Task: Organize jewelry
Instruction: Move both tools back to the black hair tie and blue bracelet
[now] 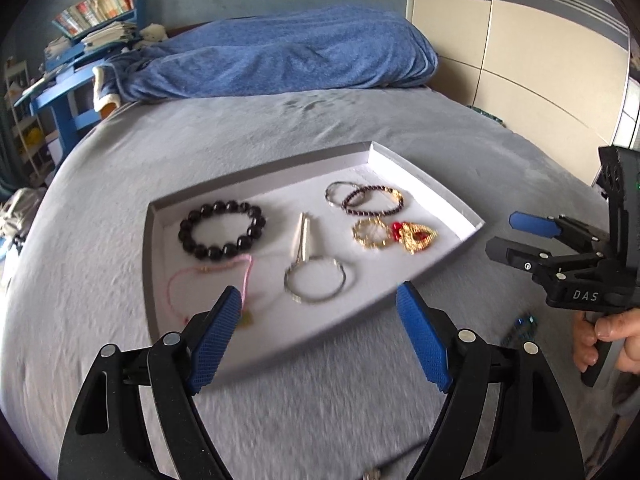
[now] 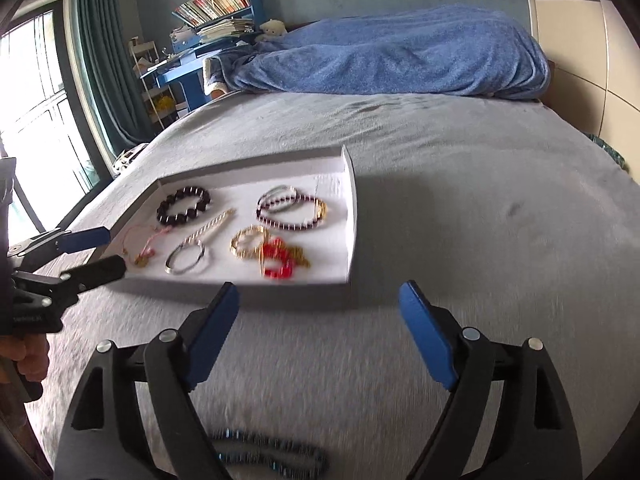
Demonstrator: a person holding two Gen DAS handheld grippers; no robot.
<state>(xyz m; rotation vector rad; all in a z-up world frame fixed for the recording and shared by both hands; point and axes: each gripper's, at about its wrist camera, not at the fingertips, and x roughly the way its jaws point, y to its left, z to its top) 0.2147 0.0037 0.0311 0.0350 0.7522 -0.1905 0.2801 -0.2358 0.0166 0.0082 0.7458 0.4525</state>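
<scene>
A shallow white tray point(image 1: 256, 178) point(image 2: 353, 216) lies on the grey bed. It holds a black bead bracelet point(image 1: 222, 230) point(image 2: 184, 205), a pink cord bracelet point(image 1: 208, 280), a silver bangle point(image 1: 316, 280) point(image 2: 186, 258), a dark purple bracelet point(image 1: 374, 200) point(image 2: 292, 212) and a gold and red piece point(image 1: 394, 234) point(image 2: 272, 252). My left gripper point(image 1: 320, 304) point(image 2: 114, 250) hovers open at the tray's near left corner, holding nothing. My right gripper point(image 2: 318, 292) point(image 1: 504, 234) stands open and empty just short of the tray's near right edge. A blue bead bracelet point(image 2: 272, 456) point(image 1: 520, 330) lies on the bed under the right gripper.
A rumpled blue blanket point(image 1: 280, 56) lies across the head of the bed. A blue desk with books point(image 1: 80, 40) stands at the far left, near a window with a green curtain point(image 2: 100, 60). Beige wardrobe doors point(image 1: 520, 40) run along the right. A hand point(image 1: 608, 332) grips the right handle.
</scene>
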